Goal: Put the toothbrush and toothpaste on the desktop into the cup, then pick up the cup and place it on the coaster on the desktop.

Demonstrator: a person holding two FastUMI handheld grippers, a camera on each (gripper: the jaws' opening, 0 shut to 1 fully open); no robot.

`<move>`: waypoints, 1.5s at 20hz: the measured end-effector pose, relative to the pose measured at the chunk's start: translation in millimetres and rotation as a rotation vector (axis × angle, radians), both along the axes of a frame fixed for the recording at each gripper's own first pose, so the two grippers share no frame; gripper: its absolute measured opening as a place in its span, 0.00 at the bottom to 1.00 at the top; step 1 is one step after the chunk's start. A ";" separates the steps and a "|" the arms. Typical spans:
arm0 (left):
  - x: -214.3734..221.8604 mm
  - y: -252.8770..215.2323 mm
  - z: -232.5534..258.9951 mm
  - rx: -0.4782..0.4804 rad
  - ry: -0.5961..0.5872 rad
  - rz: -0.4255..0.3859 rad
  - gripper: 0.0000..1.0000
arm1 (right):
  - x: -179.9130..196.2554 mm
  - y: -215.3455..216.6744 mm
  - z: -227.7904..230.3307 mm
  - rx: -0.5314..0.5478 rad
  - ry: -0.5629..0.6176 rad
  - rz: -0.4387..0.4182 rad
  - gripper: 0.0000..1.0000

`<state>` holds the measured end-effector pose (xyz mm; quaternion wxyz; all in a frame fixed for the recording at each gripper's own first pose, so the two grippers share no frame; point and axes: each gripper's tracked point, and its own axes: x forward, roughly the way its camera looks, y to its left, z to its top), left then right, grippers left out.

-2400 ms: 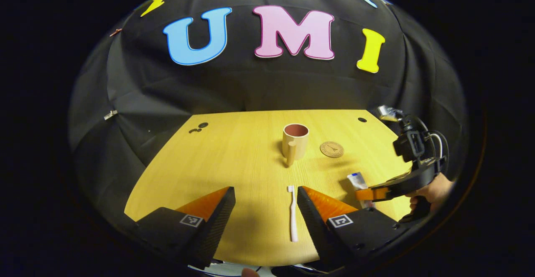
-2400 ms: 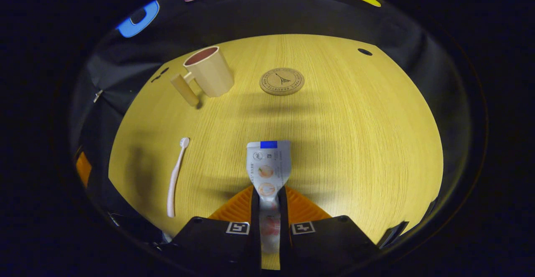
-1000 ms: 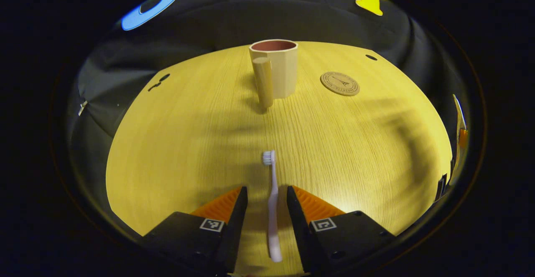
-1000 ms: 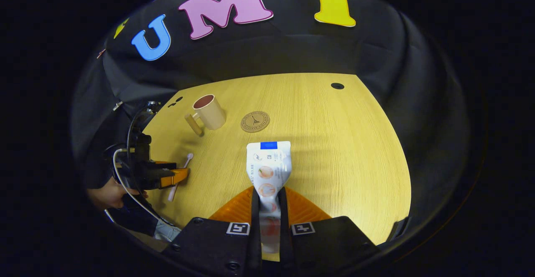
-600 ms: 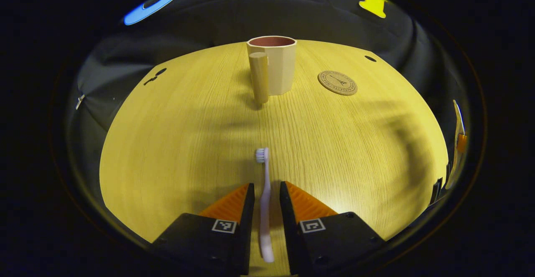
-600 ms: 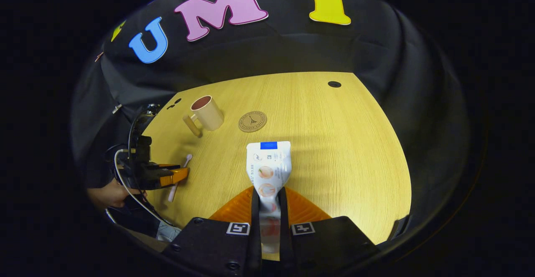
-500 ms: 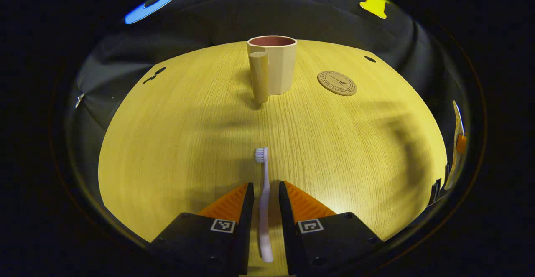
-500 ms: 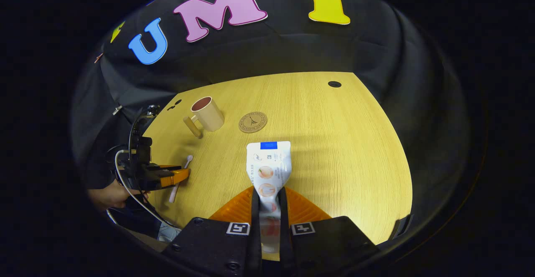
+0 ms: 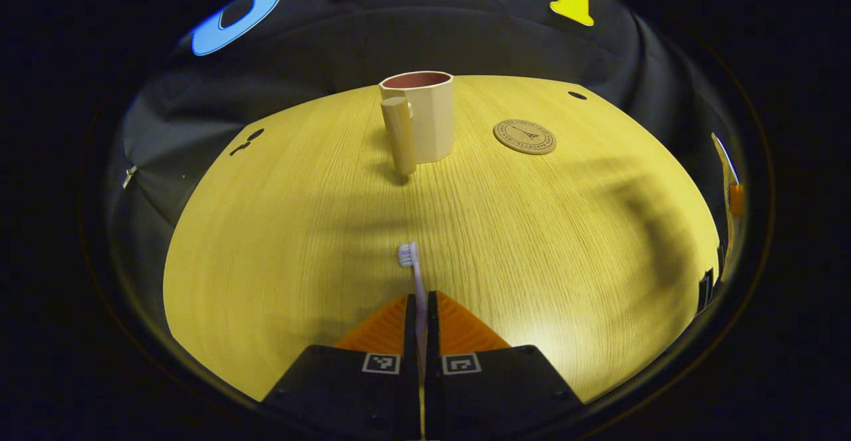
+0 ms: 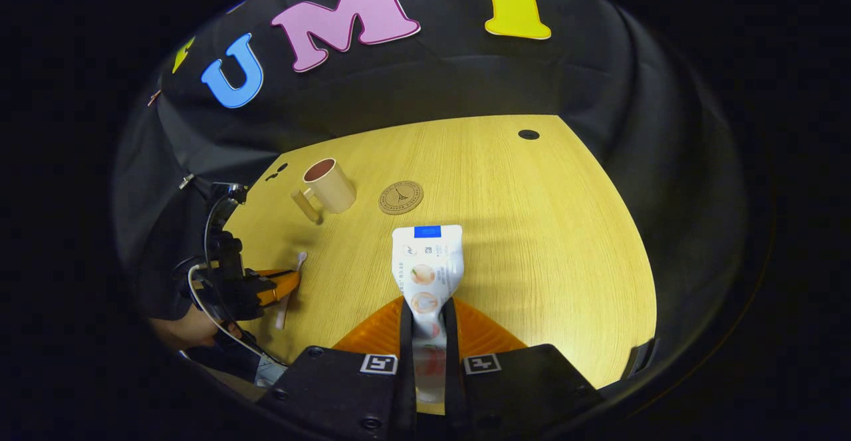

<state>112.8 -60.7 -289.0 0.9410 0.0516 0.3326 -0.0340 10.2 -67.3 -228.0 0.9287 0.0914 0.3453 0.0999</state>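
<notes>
Desk [image 9: 279, 228]: wood top carrying every item, much of it bare.
Cup [image 9: 425, 118]: upright at the far middle, mouth open and handle turned toward the near edge, so both items can drop in from above.
Coaster [image 9: 524, 136]: flat, just right of the cup, bare for the last step.
Toothpaste [image 10: 427, 268]: right gripper [image 10: 427, 324] jaws clamp its lower end; the flat end points forward, apparently off the desk.
Toothbrush [image 9: 412, 271]: left gripper [image 9: 420, 321] jaws pinch the handle, bristles leading toward the cup.
</notes>
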 end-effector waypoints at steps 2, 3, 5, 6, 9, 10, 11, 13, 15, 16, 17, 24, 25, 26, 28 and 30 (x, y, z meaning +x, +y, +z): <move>-0.3 0.1 1.1 -0.023 0.011 -0.011 0.07 | -1.8 -0.4 -0.4 0.001 0.000 -0.002 0.21; -0.6 0.4 1.0 -0.036 0.020 -0.019 0.06 | -2.3 -0.6 0.5 0.002 -0.002 -0.002 0.21; -5.0 -3.3 3.1 -0.087 0.033 -0.039 0.06 | -2.6 1.2 1.8 0.004 -0.008 -0.002 0.21; -8.8 -4.9 5.9 -0.114 0.030 -0.044 0.06 | -3.8 3.0 2.8 0.007 -0.012 -0.002 0.21; -16.7 -10.8 29.8 -0.172 -0.037 -0.074 0.06 | 0.1 9.6 7.4 0.019 -0.032 0.007 0.21; -19.7 -11.7 40.9 -0.181 -0.071 -0.085 0.06 | 2.7 14.1 12.0 0.030 -0.046 0.016 0.21; -22.1 -12.2 52.9 -0.189 -0.101 -0.092 0.06 | 6.0 20.1 17.4 0.046 -0.063 0.027 0.21; -30.1 -12.6 78.9 -0.225 -0.164 -0.098 0.06 | 16.2 34.7 30.8 0.083 -0.104 0.051 0.21; -35.4 -10.9 106.9 -0.265 -0.228 -0.083 0.06 | 31.8 50.1 46.5 0.119 -0.151 0.084 0.21; -37.6 -9.5 118.5 -0.280 -0.256 -0.076 0.06 | 40.4 57.6 55.0 0.136 -0.174 0.099 0.20; -38.9 -7.9 131.8 -0.295 -0.285 -0.069 0.06 | 49.9 66.8 64.6 0.153 -0.198 0.114 0.21; -59.7 8.2 199.4 -0.329 -0.445 0.010 0.06 | 125.9 140.7 126.3 0.253 -0.363 0.273 0.21; -63.0 9.3 204.8 -0.331 -0.455 0.020 0.06 | 137.8 152.0 131.4 0.265 -0.378 0.293 0.21; -66.2 9.0 207.4 -0.337 -0.464 0.030 0.06 | 149.6 163.2 134.7 0.274 -0.393 0.311 0.20; -73.7 8.4 209.4 -0.342 -0.469 0.051 0.06 | 174.5 182.8 138.3 0.283 -0.413 0.329 0.21; -83.3 10.4 209.0 -0.337 -0.472 0.078 0.06 | 196.9 197.1 137.3 0.294 -0.429 0.339 0.20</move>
